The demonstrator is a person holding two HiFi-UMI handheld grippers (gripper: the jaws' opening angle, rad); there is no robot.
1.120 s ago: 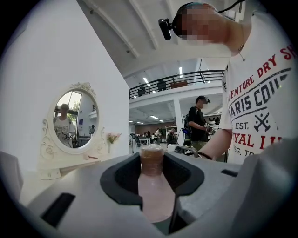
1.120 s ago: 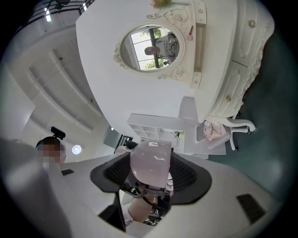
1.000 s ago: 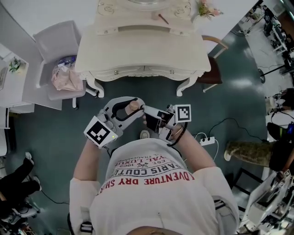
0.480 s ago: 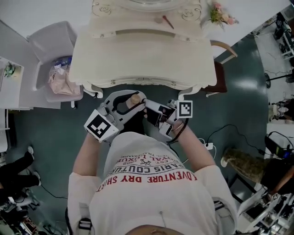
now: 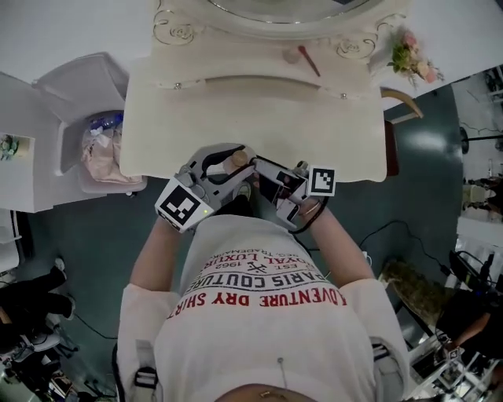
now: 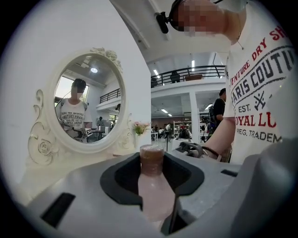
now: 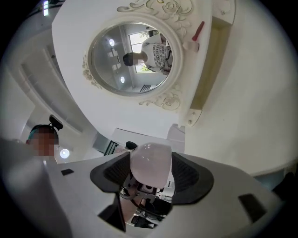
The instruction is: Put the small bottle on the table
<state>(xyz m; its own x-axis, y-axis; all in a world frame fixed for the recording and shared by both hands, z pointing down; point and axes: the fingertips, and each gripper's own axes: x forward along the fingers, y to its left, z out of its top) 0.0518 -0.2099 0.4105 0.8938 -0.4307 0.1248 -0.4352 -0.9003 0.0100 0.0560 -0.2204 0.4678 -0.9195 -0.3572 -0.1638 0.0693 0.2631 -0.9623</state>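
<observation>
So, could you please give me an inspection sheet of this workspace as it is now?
Surface: cream dressing table, front part bare.
Job's things: small bottle with brown cap, held, not yet set down.
Clutter: red stick on the rear shelf; flowers at the right corner.
Grippers: left gripper, fingers closed on the bottle's body; right gripper, fingers closed on its pale rounded end.
Cables: one cable on the floor, right side.
Surroundings: oval mirror; grey chair with a pink bag, left.
</observation>
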